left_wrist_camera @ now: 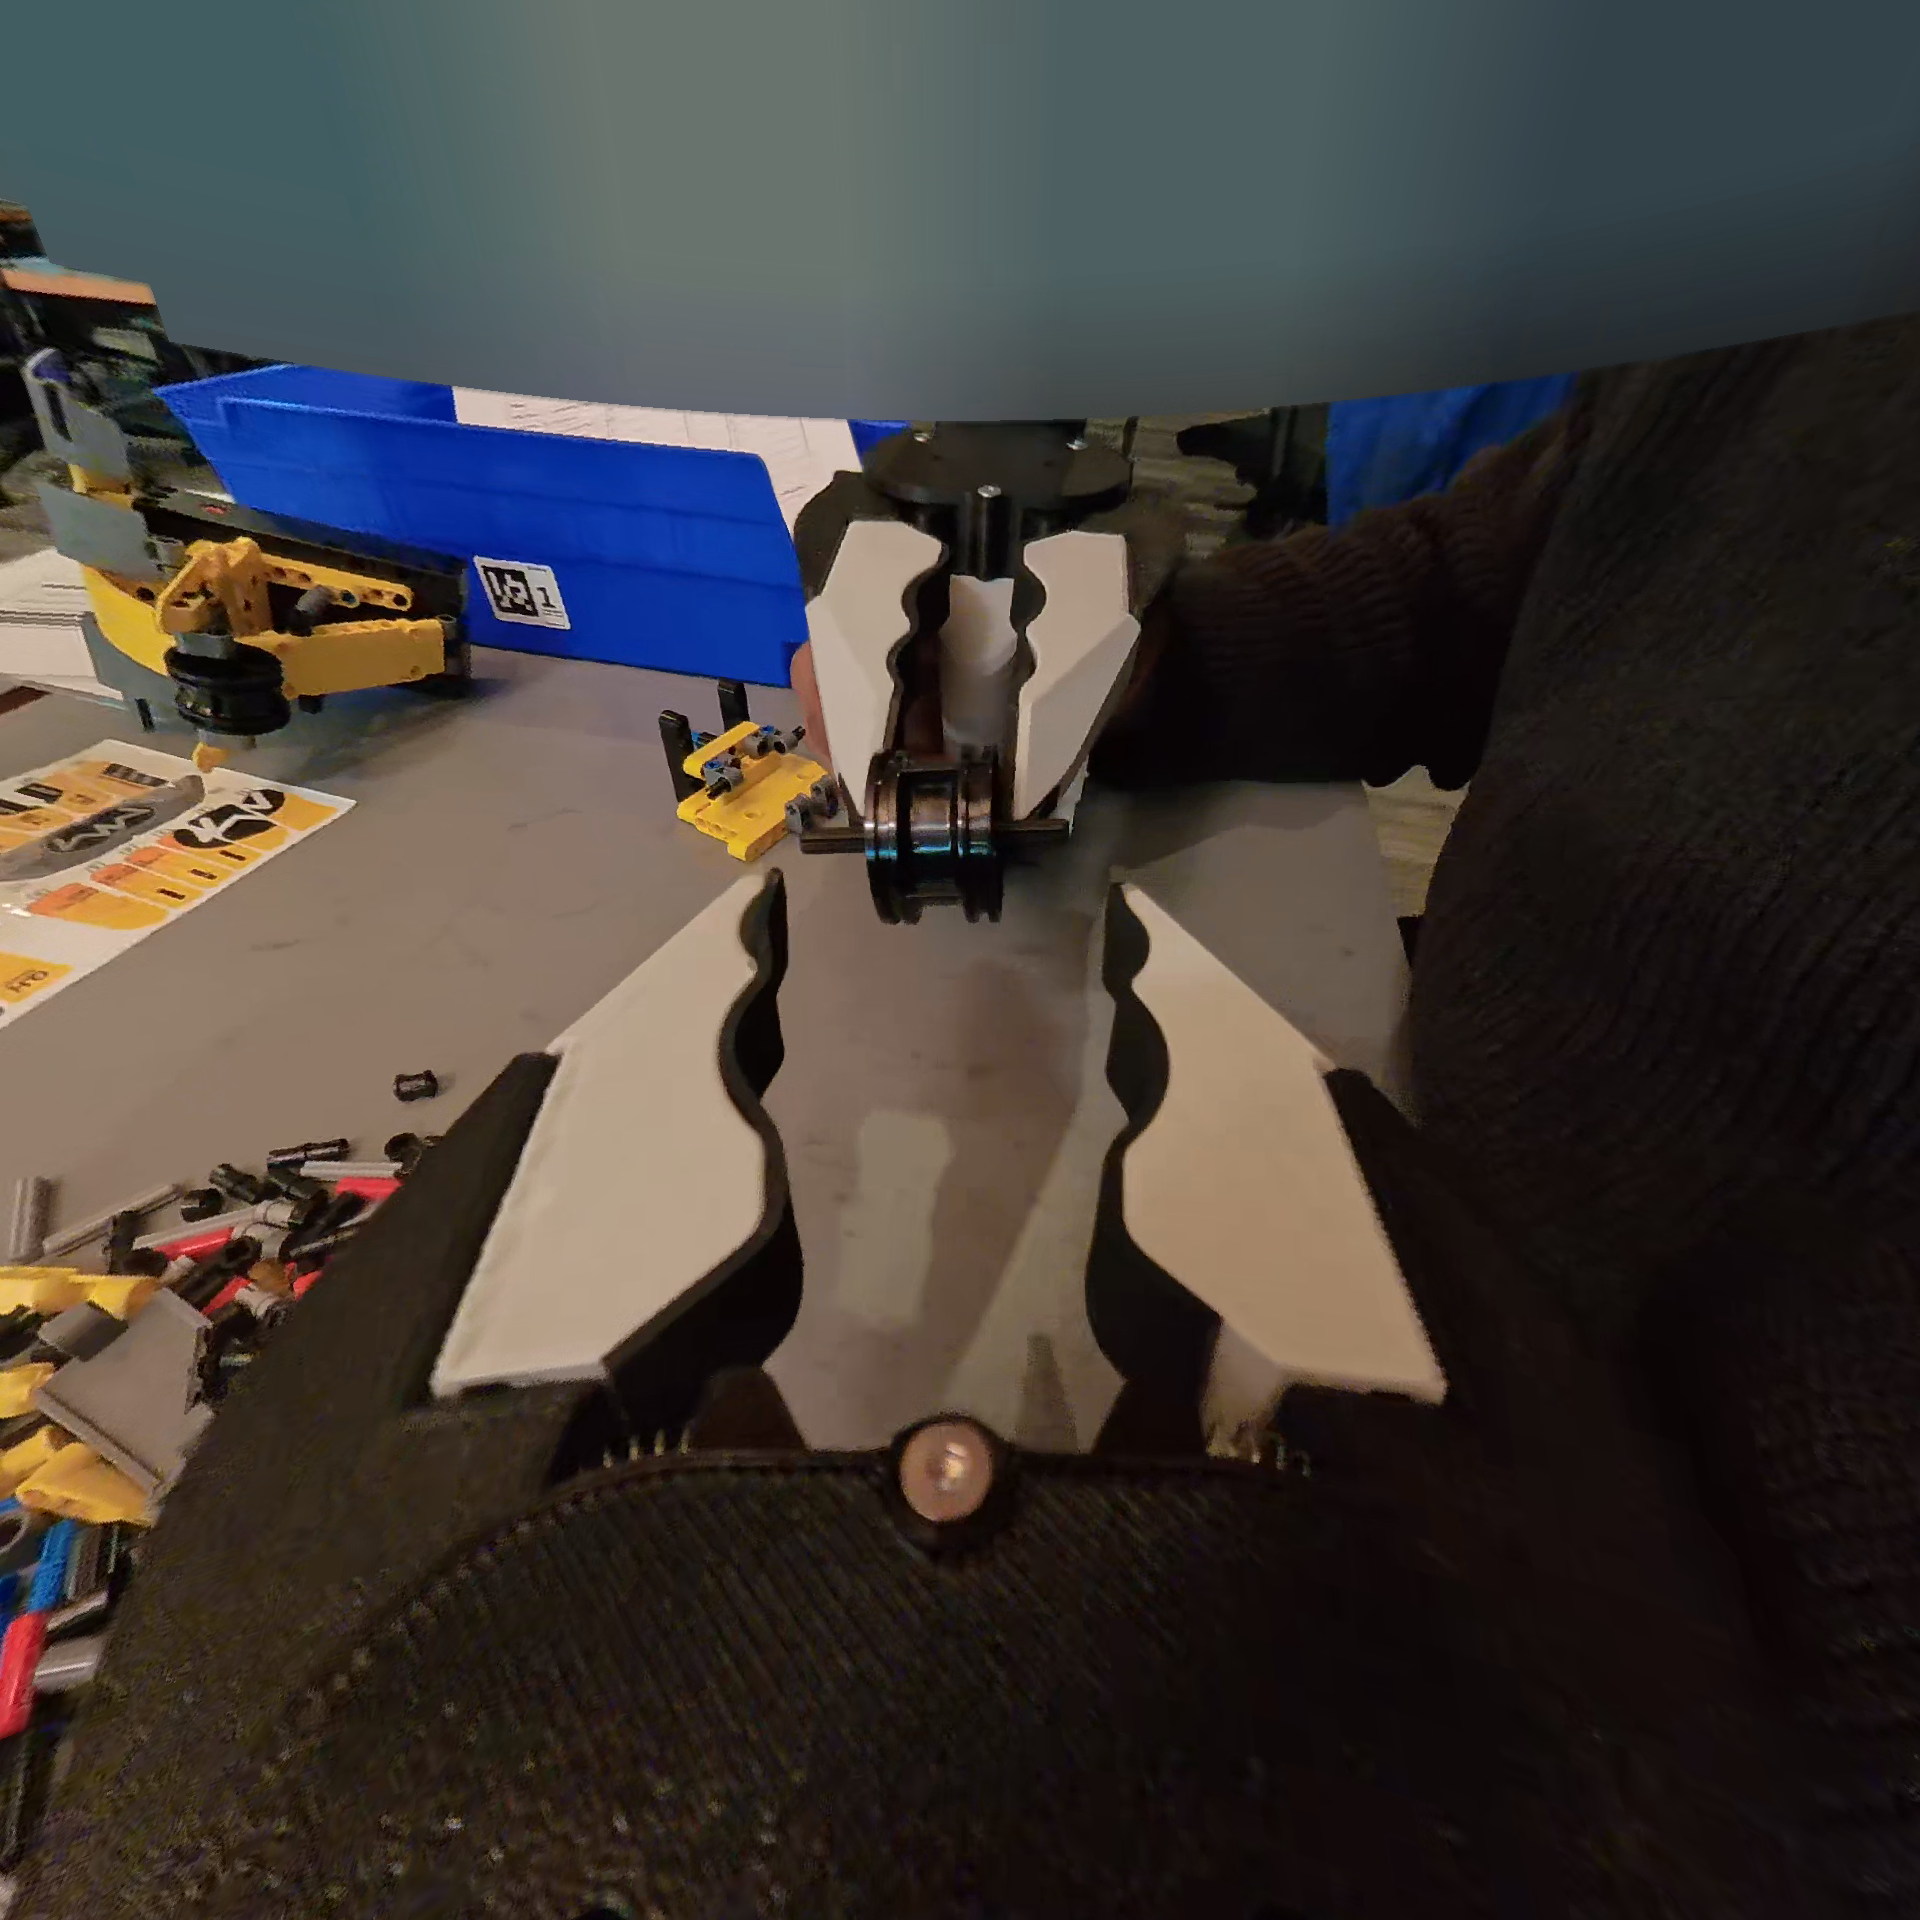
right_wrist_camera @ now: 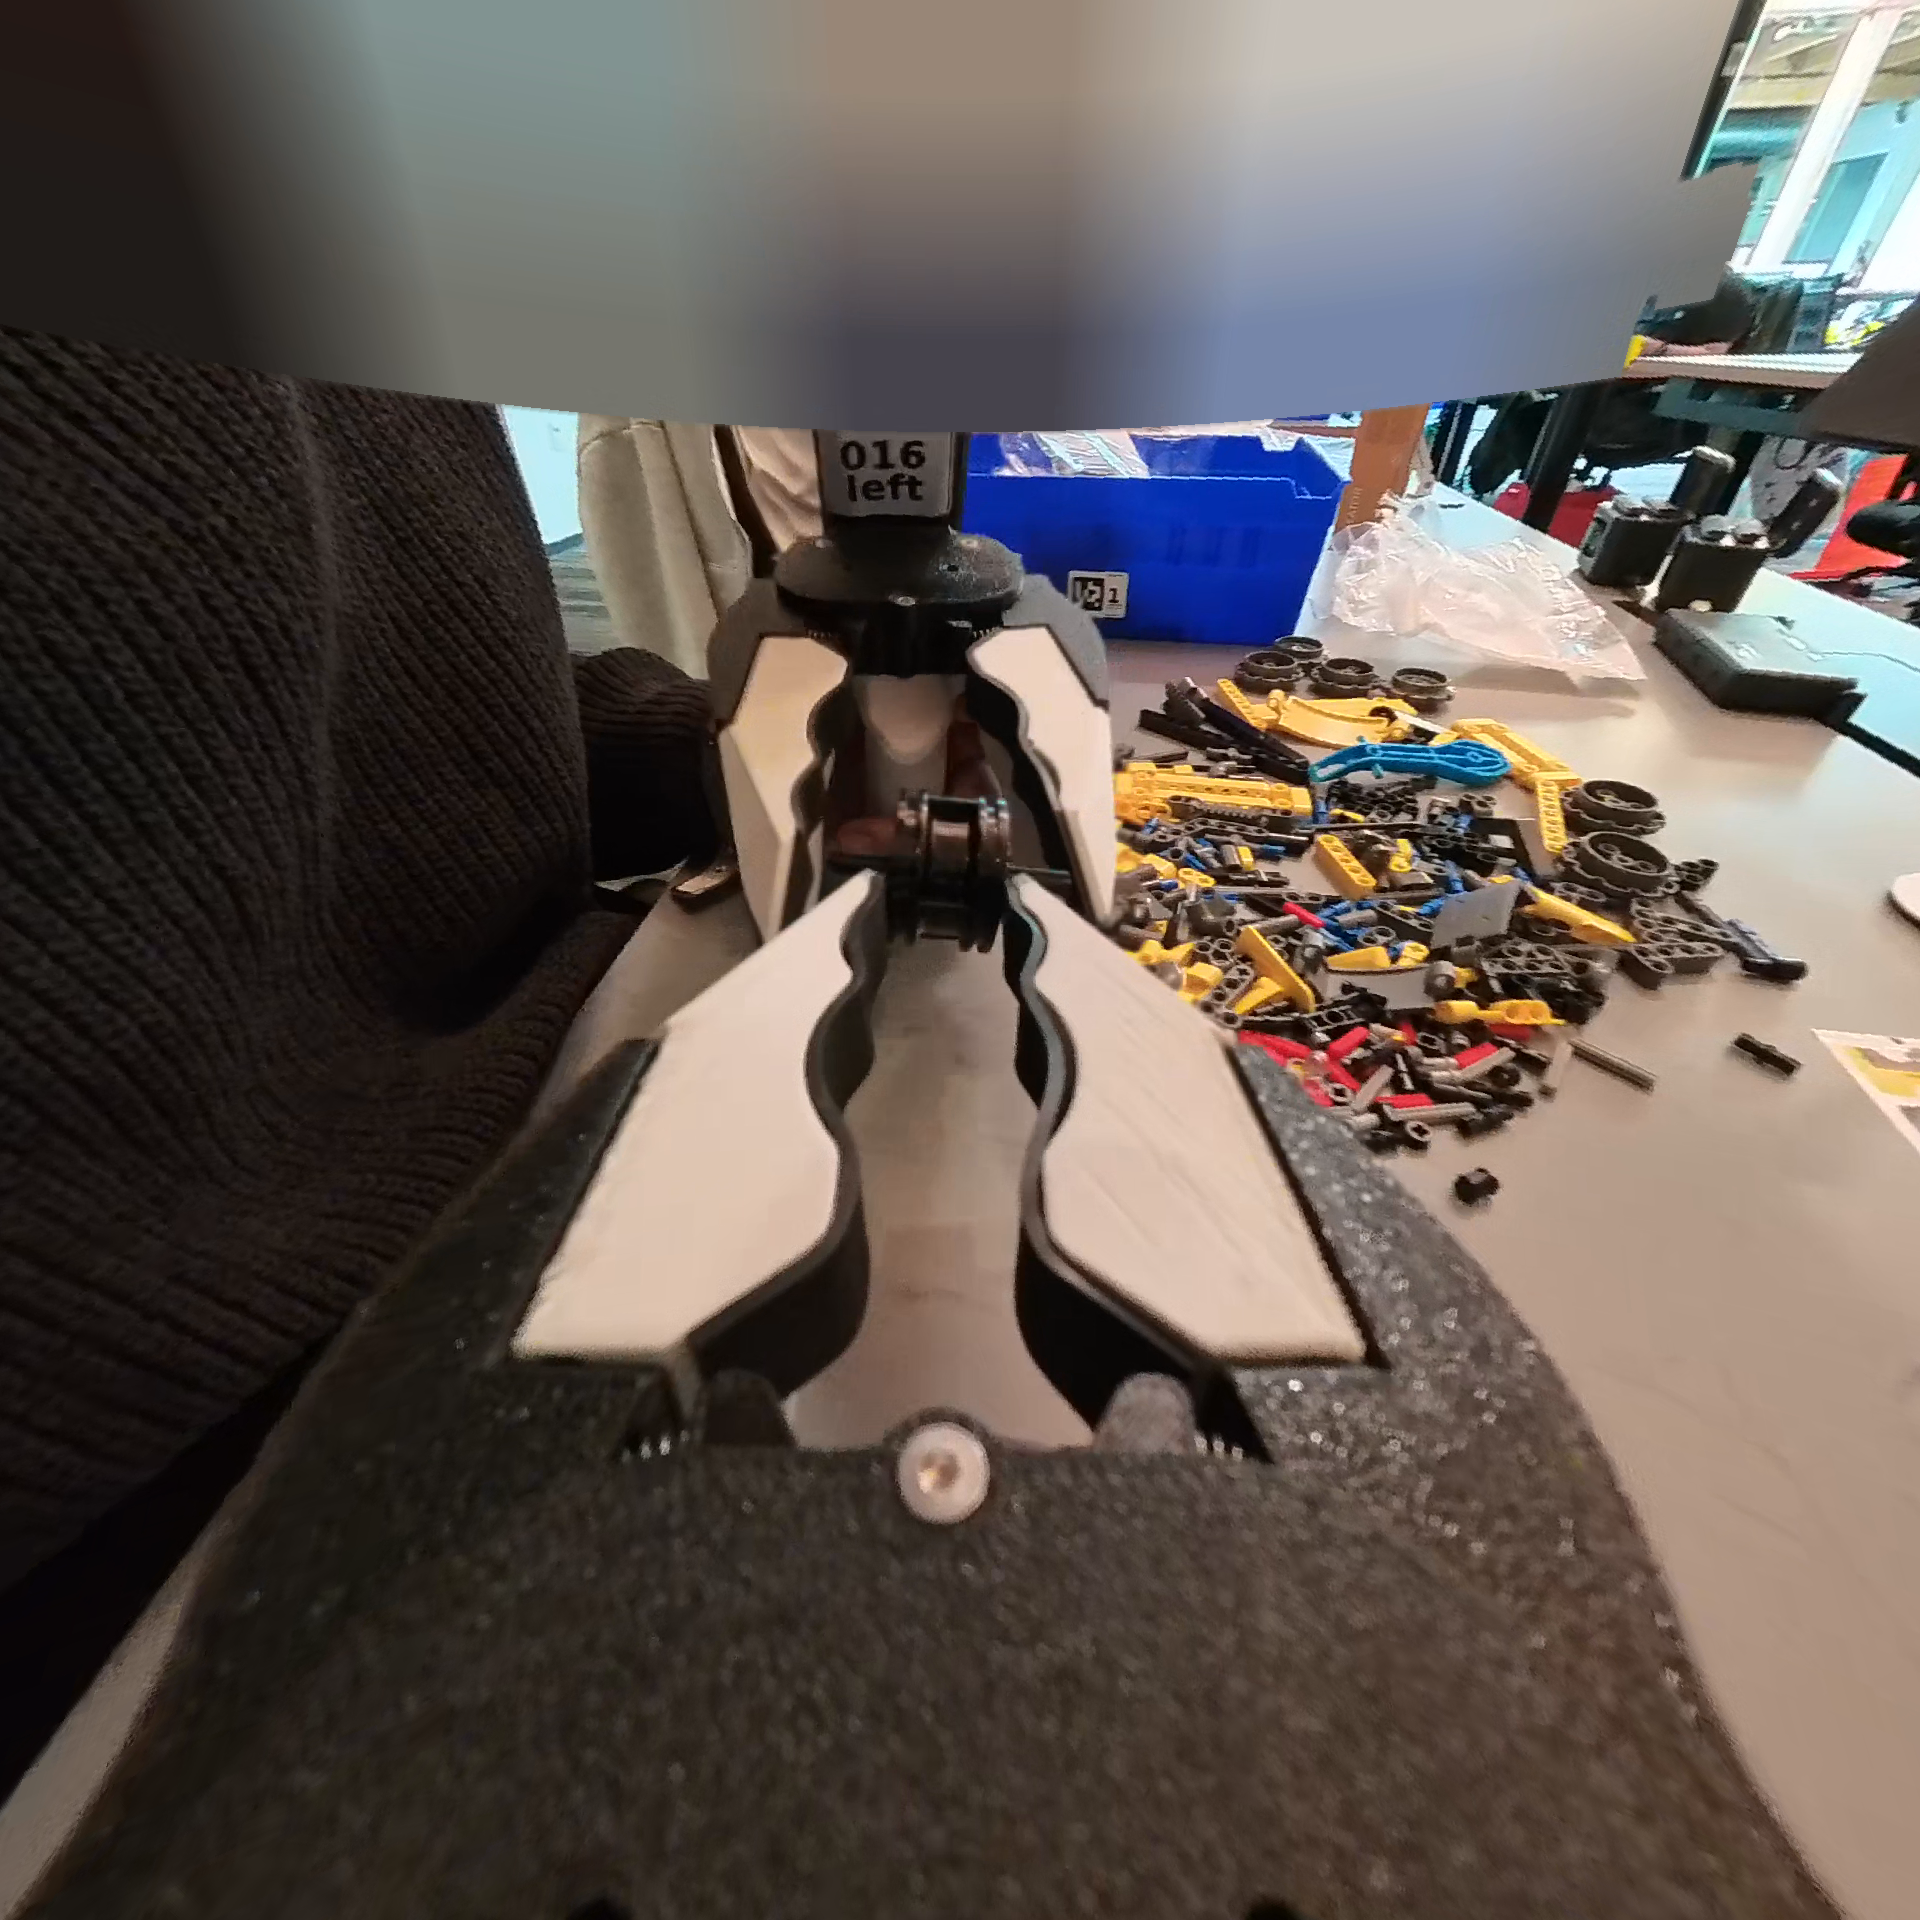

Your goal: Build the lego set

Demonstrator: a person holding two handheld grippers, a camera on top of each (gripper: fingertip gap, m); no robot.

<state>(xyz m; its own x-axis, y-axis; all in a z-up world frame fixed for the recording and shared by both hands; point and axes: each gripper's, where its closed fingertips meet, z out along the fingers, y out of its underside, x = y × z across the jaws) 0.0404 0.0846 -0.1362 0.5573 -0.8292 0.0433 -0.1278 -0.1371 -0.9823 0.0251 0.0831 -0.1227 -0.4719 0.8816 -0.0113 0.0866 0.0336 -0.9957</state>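
My right gripper (right_wrist_camera: pixel 940 883) is shut on a black double-flanged wheel (right_wrist_camera: pixel 940 842) with a thin black axle through it, held just above the grey table (right_wrist_camera: pixel 1558 1299). In the left wrist view the right gripper (left_wrist_camera: pixel 940 810) faces me, its white fingers pinching the wheel (left_wrist_camera: pixel 935 847) by its sides. My left gripper (left_wrist_camera: pixel 945 888) is open wide and empty, its fingertips just short of the wheel and on either side of it. In the right wrist view the left gripper (right_wrist_camera: pixel 935 920) points back at me, jaws spread around the wheel without touching it.
A pile of loose yellow, black, red and blue parts (right_wrist_camera: pixel 1403 883) (left_wrist_camera: pixel 156 1299) lies beside the grippers. A blue bin (left_wrist_camera: pixel 520 499), a part-built yellow model (left_wrist_camera: pixel 260 623), a small yellow assembly (left_wrist_camera: pixel 748 795) and a sticker sheet (left_wrist_camera: pixel 135 852) sit farther off. A person's dark knitted sleeve (right_wrist_camera: pixel 260 831) borders the table. My two grippers' fingertips are within a few centimetres of each other.
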